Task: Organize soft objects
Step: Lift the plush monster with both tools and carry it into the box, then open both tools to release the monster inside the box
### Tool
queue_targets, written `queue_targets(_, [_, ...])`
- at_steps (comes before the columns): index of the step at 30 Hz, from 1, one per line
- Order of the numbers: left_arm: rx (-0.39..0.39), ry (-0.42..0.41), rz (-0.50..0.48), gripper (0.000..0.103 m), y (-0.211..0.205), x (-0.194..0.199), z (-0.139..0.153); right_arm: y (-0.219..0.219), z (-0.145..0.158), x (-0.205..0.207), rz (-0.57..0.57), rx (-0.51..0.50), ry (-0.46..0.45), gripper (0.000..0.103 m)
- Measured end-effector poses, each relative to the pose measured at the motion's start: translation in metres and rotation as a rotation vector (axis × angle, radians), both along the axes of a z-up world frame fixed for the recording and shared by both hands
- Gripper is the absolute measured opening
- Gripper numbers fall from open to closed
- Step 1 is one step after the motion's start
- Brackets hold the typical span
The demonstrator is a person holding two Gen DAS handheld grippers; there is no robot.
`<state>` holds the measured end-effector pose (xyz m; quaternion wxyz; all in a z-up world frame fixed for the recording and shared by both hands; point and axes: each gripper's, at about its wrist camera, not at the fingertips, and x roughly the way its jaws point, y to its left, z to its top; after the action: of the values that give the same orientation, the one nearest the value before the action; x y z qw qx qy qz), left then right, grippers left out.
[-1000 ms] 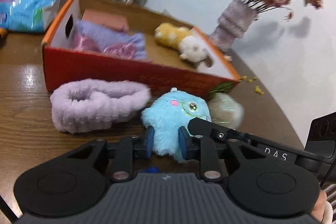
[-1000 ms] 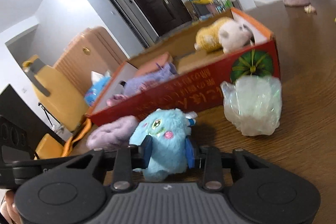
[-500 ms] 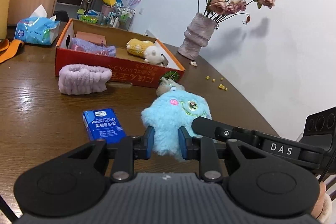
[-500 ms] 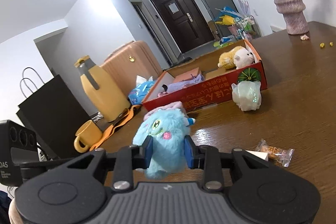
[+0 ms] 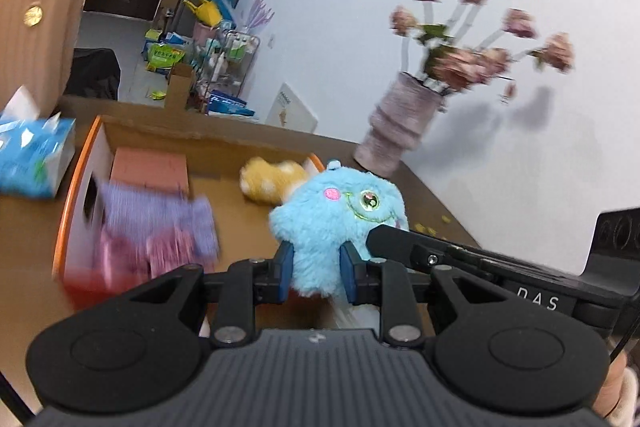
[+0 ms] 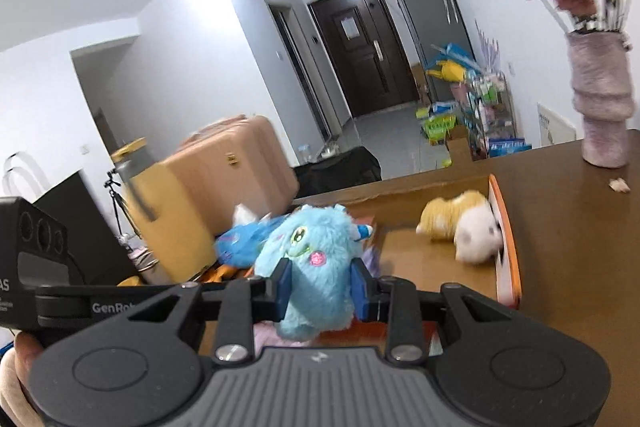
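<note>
Fluffy sky-blue plush monster with embroidered eye and pink cheek [image 5: 340,223], pinched at its lower body from both sides at once: left gripper [image 5: 316,269] with blue pads pressed into the fur, right gripper [image 6: 323,289] likewise closed onto the same toy, neither pair of fingers spread beyond the plush's width. Toy carried clear of the surface, above the near edge of the shallow orange-rimmed cardboard box [image 5: 76,183], not yet set down inside. Already in the box: yellow-and-white stuffed animal [image 6: 460,223] against the right wall, lilac and pink folded cloths [image 5: 160,227] at the left end, salmon-pink flat pad [image 5: 150,169] behind them. Judged progress: well along, several soft items stowed, blue plush on the point of delivery; remaining, as far as shown, lowering and release into the bare cardboard floor between cloths and yellow toy. Left wrist view alone: the cloths and pad, the box's left wall with its hand-hole, a blue tissue pack [image 5: 34,159] outside that wall. Right wrist view alone: white head of the yellow toy touching the right wall, brown wooden table [image 6: 580,247] beyond the box, ribbed mauve vase [image 6: 602,107] standing well apart from it. Heavy motion blur in both views; other soft items left on the table not determinable.
</note>
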<state>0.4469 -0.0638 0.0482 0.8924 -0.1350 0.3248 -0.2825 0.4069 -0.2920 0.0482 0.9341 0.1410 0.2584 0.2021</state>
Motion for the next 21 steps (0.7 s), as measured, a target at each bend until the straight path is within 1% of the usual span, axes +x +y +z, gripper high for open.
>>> queue_targets(3, [0.017, 0.063, 0.026, 0.025, -0.005, 0.071, -0.013, 0.002, -0.005, 0.080, 0.010, -0.040, 0.078, 0.030])
queue_targets(6, [0.038, 0.145, 0.068, 0.024, -0.006, 0.131, -0.036, 0.008, -0.024, 0.154, 0.024, -0.079, 0.165, 0.029])
queue_targets(7, [0.046, 0.178, 0.085, 0.024, -0.008, 0.149, -0.046, 0.011, -0.032, 0.173, 0.026, -0.090, 0.192, 0.029])
queue_targets(8, [0.065, 0.194, 0.095, 0.024, -0.009, 0.162, -0.053, 0.013, -0.041, 0.189, 0.028, -0.097, 0.218, 0.029])
queue_targets(10, [0.101, 0.227, 0.125, 0.016, -0.009, 0.182, -0.068, 0.018, -0.059, 0.216, 0.031, -0.108, 0.260, 0.029])
queue_targets(12, [0.141, 0.244, 0.142, 0.014, -0.009, 0.195, -0.079, 0.024, -0.076, 0.236, 0.035, -0.119, 0.320, 0.028])
queue_targets(14, [0.177, 0.249, 0.126, 0.014, -0.009, 0.199, -0.086, 0.031, -0.087, 0.245, 0.034, -0.174, 0.354, 0.026])
queue_targets(15, [0.187, 0.241, 0.119, 0.014, -0.009, 0.197, -0.087, 0.036, -0.093, 0.248, 0.044, -0.206, 0.372, 0.018])
queue_targets(16, [0.198, 0.220, 0.113, 0.014, -0.008, 0.195, -0.086, 0.038, -0.097, 0.249, 0.051, -0.218, 0.375, 0.018])
queue_targets(19, [0.218, 0.183, 0.105, 0.015, -0.008, 0.187, -0.081, 0.035, -0.093, 0.249, 0.042, -0.195, 0.387, 0.018])
queue_targets(21, [0.233, 0.169, 0.112, 0.015, -0.007, 0.180, -0.071, 0.038, -0.084, 0.244, 0.034, -0.235, 0.372, 0.018])
